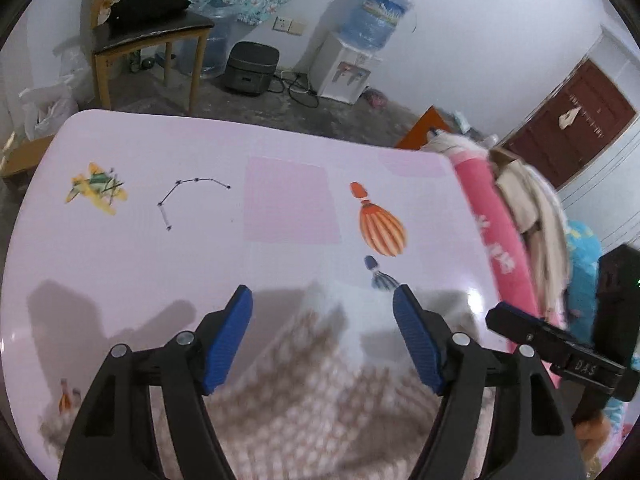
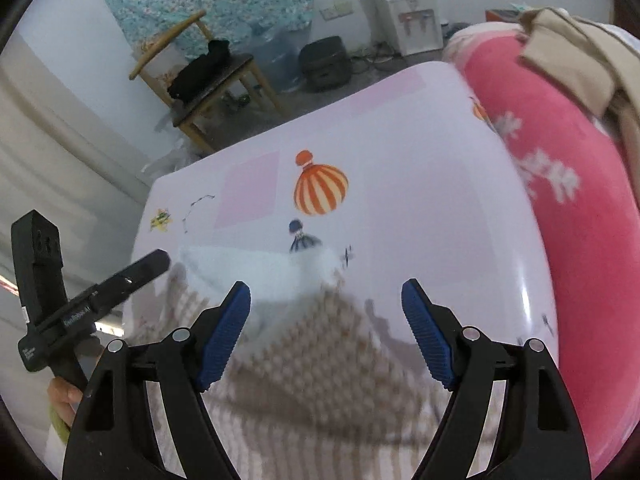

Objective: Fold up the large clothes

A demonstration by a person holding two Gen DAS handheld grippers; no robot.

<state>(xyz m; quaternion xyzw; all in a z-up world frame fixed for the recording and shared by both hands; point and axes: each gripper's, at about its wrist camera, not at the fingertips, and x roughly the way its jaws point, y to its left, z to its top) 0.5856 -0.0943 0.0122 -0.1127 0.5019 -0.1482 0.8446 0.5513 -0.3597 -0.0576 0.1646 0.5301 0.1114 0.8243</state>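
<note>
The checked garment (image 1: 312, 392), brown and white with a pale lining or collar part showing at its upper edge, lay on the table (image 1: 200, 152) in the lower centre of both wrist views, blurred and directly under the jaws. It looked like a soft, light woven or knitted piece: limp, easily dragged, likely to sag and bunch if lifted from one point, and in no way fragile. The glossy table printed with balloons would probably let it slide freely.

The left hand-held gripper (image 1: 322, 336) stood spread, its blue pads apart with nothing pinched between them; the right hand-held gripper (image 2: 326, 330) was likewise spread and empty above the cloth. Each also appeared at the edge of the other's view.

A sound hold would probably be two separate edge points, at hem corners or shoulders, so the fabric stayed taut between them. A pile of pink and beige clothes (image 2: 560, 168) lay at the right of the frame.
</note>
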